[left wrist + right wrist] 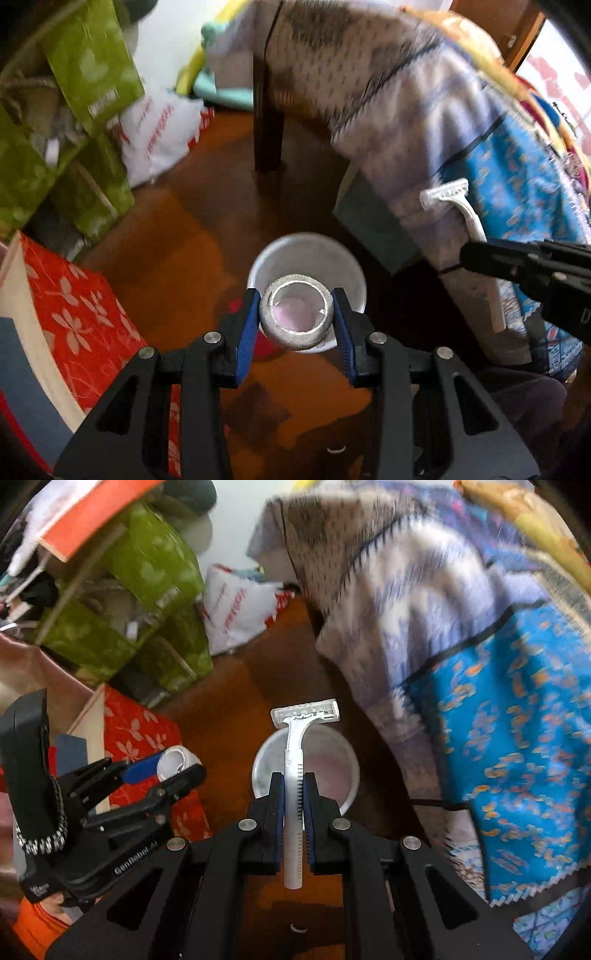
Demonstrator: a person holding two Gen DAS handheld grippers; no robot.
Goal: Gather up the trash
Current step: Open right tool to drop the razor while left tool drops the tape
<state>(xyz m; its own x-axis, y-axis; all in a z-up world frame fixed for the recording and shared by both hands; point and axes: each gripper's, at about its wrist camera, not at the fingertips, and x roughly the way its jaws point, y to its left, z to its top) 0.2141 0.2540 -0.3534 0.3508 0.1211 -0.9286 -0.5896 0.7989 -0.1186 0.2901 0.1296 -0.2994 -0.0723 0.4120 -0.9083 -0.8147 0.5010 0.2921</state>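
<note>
White bin [334,258], round and open-topped, stands on the brown floor [192,229] below both grippers; its inside shows a pale pink patch at the bottom, too blurred to name. Left gripper [297,317] clamps a grey tape roll [275,325] between its blue pads [248,332], jaws set partway and touching the roll on both sides; the roll hangs directly over the bin's mouth, and the pink bottom is seen through its core. Right gripper [294,805] is nearly closed on the handle of a white disposable razor [293,760], head forward and upright over the bin [343,760], the handle's end protruding back behind the pads.

Green boxes [92,70], stacked at upper left, hold contents that motion blur leaves unreadable. A red flower-printed box [77,314] lies beside them, cut off by the frame edge. A white plastic bag [162,136] with red print sits against the wall; its contents are hidden. Patterned cloth [388,96], white, grey and blue, drapes over dark furniture with one leg [267,122] showing; what lies beneath it is covered.

Left wrist view shows the razor [469,218] from the side, entering at right with the right gripper [469,256] largely cut off. Right wrist view shows the left gripper [173,768] from the side at lower left, with the tape roll [177,762] only partly visible between its fingers, and a strap on its grip; the hand holding it is mostly hidden.
</note>
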